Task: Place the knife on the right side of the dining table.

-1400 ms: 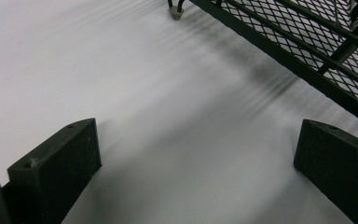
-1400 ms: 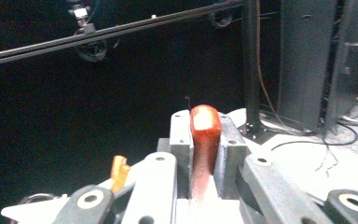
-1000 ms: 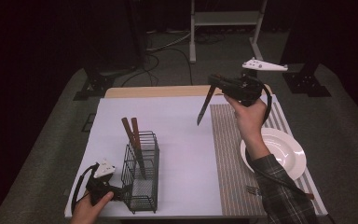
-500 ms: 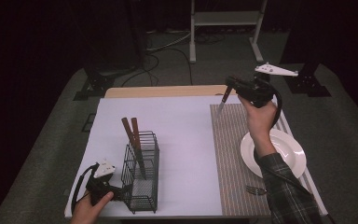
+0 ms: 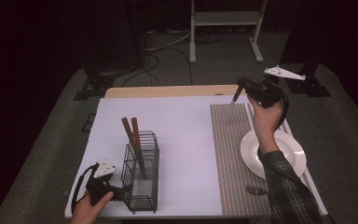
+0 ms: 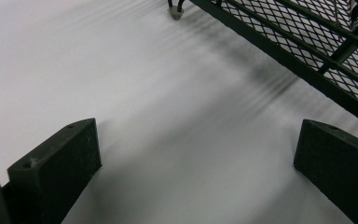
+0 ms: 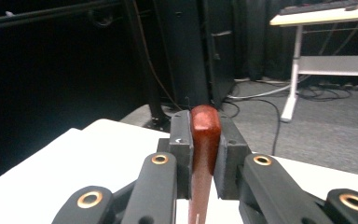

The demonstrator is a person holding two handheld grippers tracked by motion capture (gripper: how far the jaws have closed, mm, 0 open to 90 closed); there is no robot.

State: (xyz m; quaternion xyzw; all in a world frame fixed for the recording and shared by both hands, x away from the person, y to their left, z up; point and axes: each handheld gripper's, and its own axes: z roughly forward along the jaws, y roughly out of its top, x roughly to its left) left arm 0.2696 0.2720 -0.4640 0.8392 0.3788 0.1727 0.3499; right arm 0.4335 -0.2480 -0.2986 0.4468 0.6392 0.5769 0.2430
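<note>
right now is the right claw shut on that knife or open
Shut on it: the right claw has both pads pressed against the knife handle.

Colours and patterns at the table

White sheet (image 5: pixel 182 140) covering a pale wood tabletop (image 5: pixel 168 91); placemat (image 5: pixel 230 154) showing fine grey-and-cream stripes; plate (image 5: pixel 289 144) looking plain white. Black wire basket (image 5: pixel 142 179) carrying two brown-handled utensils (image 5: pixel 131 133). Right gripper (image 7: pixel 205 149), black with brass-coloured rivets, showing a reddish-brown knife handle (image 7: pixel 204 135). Sleeve (image 5: pixel 289 191) showing dark grey plaid. Left gripper (image 6: pixel 191 172) appearing black.
</note>
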